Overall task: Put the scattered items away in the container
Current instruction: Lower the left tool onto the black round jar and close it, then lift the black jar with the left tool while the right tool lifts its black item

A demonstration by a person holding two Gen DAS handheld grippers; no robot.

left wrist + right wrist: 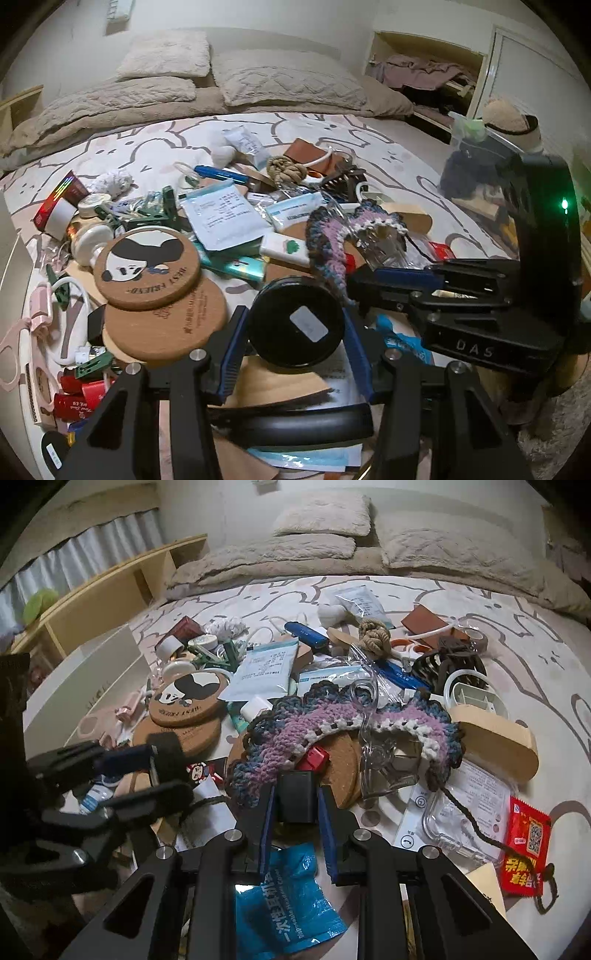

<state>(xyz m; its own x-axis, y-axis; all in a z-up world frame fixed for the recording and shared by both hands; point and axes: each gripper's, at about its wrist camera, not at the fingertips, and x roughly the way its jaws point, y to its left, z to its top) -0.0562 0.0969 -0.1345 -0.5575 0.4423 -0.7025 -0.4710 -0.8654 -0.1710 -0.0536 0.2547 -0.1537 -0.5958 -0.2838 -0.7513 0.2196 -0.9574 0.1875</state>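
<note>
**Left wrist view: both grippers clamped on black items over the cluttered bed**

The left gripper (297,328) grasps a round black tin (298,320) between its blue pads, held just above the cork coasters (147,269). The right gripper (295,806) is clenched on a small black rectangular block (296,796), beside the crocheted mat (295,727) and a red packet (526,849). Scattered items cover the patterned bedsheet (147,147). A clear container (476,147), already holding dark items, stands at the bed's far right edge, well apart from both grippers.
</note>
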